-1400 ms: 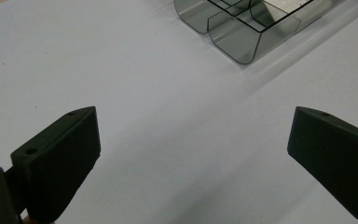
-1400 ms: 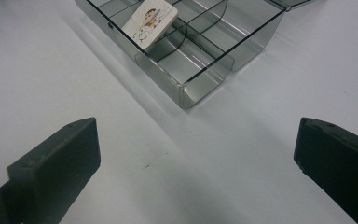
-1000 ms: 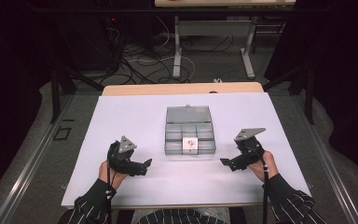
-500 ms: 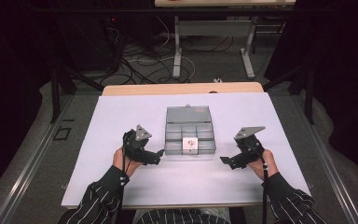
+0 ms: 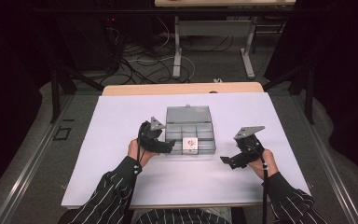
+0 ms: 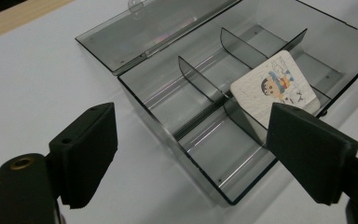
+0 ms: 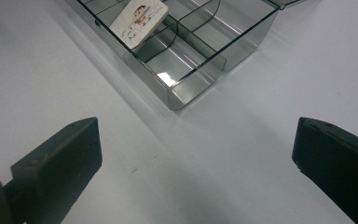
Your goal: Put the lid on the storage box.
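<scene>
The left tongs [image 5: 168, 147] have matte black, blocky pads; their jaws have just been closing but stand apart, holding nothing, with the near corner of the box [image 6: 205, 140] between them. The right tongs [image 5: 227, 161] are wide and empty over bare white table [image 5: 121, 121], well apart from the box. The box is smoky clear plastic with thin dividers and its lid laid back. A square white card [image 6: 272, 86] with a cartoon print leans tilted in a middle compartment; its lower edge is hidden behind a divider. Open table lies on all sides.

Just ahead of the matt black left gripper [image 6: 191, 154], the glossy smoke-grey clear plastic compartment box [image 6: 168, 100] holds a rough-faced white printed card tile [image 6: 272, 88].
</scene>
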`<state>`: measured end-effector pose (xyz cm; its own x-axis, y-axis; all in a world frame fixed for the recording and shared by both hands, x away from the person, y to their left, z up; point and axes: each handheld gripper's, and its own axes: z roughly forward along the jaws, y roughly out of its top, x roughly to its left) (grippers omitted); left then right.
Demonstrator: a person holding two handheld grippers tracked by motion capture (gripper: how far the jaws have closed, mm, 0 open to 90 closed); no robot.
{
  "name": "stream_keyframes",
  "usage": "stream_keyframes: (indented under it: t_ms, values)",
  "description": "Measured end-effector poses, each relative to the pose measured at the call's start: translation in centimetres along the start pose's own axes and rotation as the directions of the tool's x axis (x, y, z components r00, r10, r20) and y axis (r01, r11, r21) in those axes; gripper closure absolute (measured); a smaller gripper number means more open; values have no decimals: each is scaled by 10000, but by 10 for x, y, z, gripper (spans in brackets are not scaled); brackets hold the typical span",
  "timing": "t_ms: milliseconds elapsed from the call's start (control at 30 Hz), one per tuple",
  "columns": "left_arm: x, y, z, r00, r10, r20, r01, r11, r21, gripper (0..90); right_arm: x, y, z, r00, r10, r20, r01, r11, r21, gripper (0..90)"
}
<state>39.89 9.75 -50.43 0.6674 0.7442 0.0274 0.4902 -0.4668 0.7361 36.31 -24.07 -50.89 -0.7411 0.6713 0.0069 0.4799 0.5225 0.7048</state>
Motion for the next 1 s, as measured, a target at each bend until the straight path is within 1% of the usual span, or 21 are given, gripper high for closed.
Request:
stream_keyframes:
  t_ms: [33,100,133,167,200,233,267,333,400,433,467,533,567,633,700,767,833,867,900,967,1000]
  values:
    - [0,0,2,9999,-90,79,90,10000,-3,259,1,0,1,10000,90,13,-89,9999,-73,10]
    - [0,1,6,9999,-101,140,101,9999,-9,303,1,0,2,10000,-1,29,2,10000,-39,11]
    - [0,1,8,9998,-103,168,103,9999,-5,341,0,1,2,10000,-15,-20,15,10000,90,14]
    - [-1,2,10,9994,-199,294,199,9998,-22,359,1,1,2,10000,51,20,-51,9999,94,14]
    - [-2,2,12,9991,-209,356,210,9998,-34,380,0,2,3,10000,26,14,-26,9999,170,15]
    - [-2,2,13,9992,-142,375,144,9999,-53,413,0,1,4,10000,-39,-11,39,9999,118,15]
    - [-3,2,15,9992,-131,386,134,9999,-82,429,0,2,4,10000,-11,-18,11,9998,187,16]
    - [-4,2,19,9984,-197,525,195,9998,49,471,1,2,6,10000,-60,-59,60,10000,56,16]
    - [-4,2,23,9976,-212,663,208,9998,69,502,2,2,7,10000,-27,-78,28,9999,126,16]
    - [-5,3,24,9973,-225,694,217,9997,134,516,2,2,7,10000,-23,-9,24,9999,123,16]
    - [-6,3,26,9971,-180,734,174,9998,93,532,1,3,6,9999,-108,-51,109,9997,202,17]
    - [-8,4,29,9965,-235,806,226,9997,121,549,1,3,7,9999,-113,-40,114,9998,151,17]
    - [-8,5,30,9962,-229,844,216,9996,166,561,0,3,7,9999,-137,-51,138,9997,215,17]
    - [-9,6,34,9957,-250,896,234,9995,193,585,0,3,7,9999,-140,-27,140,9998,116,17]
    - [-10,6,37,9946,-270,1007,252,9995,196,606,0,3,7,9999,-167,-26,167,9996,217,17]
    - [-10,6,41,9938,-298,1074,271,9993,262,624,0,3,7,9998,-193,49,192,9997,160,19]
    - [-11,5,44,9932,-389,1098,353,9988,342,641,-1,3,7,9998,-192,105,190,9997,128,20]
    - [-10,5,45,9936,-369,1065,336,9989,323,652,-1,3,8,9999,-138,5,138,9999,-12,20]
    - [-10,5,46,9937,-375,1058,339,9988,358,659,-2,3,8,9999,-129,-41,129,9999,-23,20]
    - [-10,5,47,9935,-370,1073,335,9988,345,668,-1,3,7,9998,-164,92,163,9998,121,21]
    - [-10,5,48,9934,-353,1092,316,9989,354,671,-1,3,7,9998,-189,80,188,9998,100,22]
